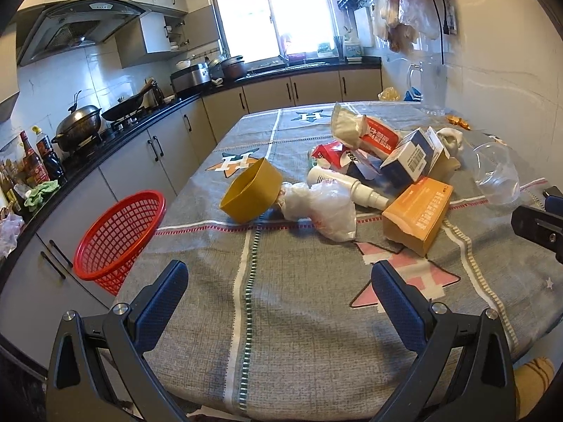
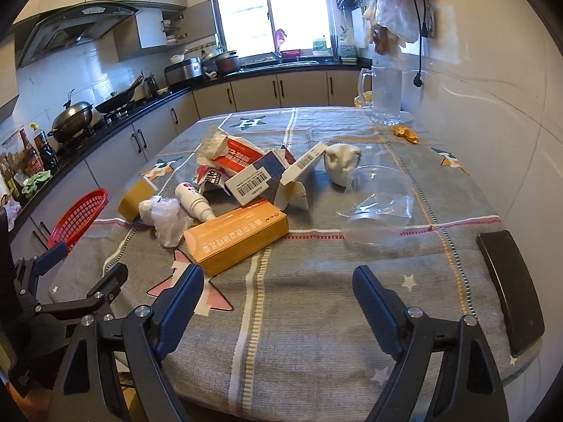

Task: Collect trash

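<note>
Two grippers are hanging over the near edge of the table (image 2: 316, 316), both spread wide with nothing between their pads: the left gripper (image 1: 279, 302) is sitting toward the near left corner and the right gripper (image 2: 278, 302) toward the near right. Trash is lying heaped across the middle of the table, ahead of both claws, and the orange box (image 2: 239, 241) is lying nearest, its long axis running diagonally from near left to far right. From the right gripper it is sitting just ahead and to the left; from the left gripper it is sitting ahead and to the right, about as near, so either could take it, closing across the narrow width. A red basket (image 1: 119, 239) is standing off the table's left edge, closer to the left gripper, which probably favours that hand for carrying. One clear plastic cup (image 2: 380, 207) is lying on its side ahead of the right gripper.
</note>
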A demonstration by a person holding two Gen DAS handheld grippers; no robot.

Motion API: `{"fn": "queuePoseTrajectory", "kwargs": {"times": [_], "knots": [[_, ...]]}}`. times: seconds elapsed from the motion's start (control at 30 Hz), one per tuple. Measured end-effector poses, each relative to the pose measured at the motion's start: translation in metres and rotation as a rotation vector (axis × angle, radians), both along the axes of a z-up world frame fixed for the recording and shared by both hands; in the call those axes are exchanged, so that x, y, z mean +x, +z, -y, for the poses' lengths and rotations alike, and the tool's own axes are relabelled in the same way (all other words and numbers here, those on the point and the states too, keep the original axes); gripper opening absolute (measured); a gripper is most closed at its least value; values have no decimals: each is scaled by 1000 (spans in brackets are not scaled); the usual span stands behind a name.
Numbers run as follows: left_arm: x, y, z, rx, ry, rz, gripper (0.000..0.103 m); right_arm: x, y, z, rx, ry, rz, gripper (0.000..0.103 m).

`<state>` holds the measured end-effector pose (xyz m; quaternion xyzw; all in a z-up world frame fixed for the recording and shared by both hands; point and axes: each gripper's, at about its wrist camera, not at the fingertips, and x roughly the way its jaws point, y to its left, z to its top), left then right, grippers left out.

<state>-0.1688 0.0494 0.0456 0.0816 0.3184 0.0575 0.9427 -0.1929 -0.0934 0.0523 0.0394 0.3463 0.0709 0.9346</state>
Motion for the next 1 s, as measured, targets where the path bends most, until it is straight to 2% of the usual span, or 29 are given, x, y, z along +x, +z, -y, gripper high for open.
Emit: {"fn": "queuePoseTrajectory", "kwargs": {"times": [0.2, 1.0], "knots": [[1, -2, -1, 0, 6, -10, 103, 1, -2, 0, 13, 7, -7, 83], [2, -5, -7, -8, 12, -18, 103, 6, -8, -4, 34, 26, -35, 83]]}}
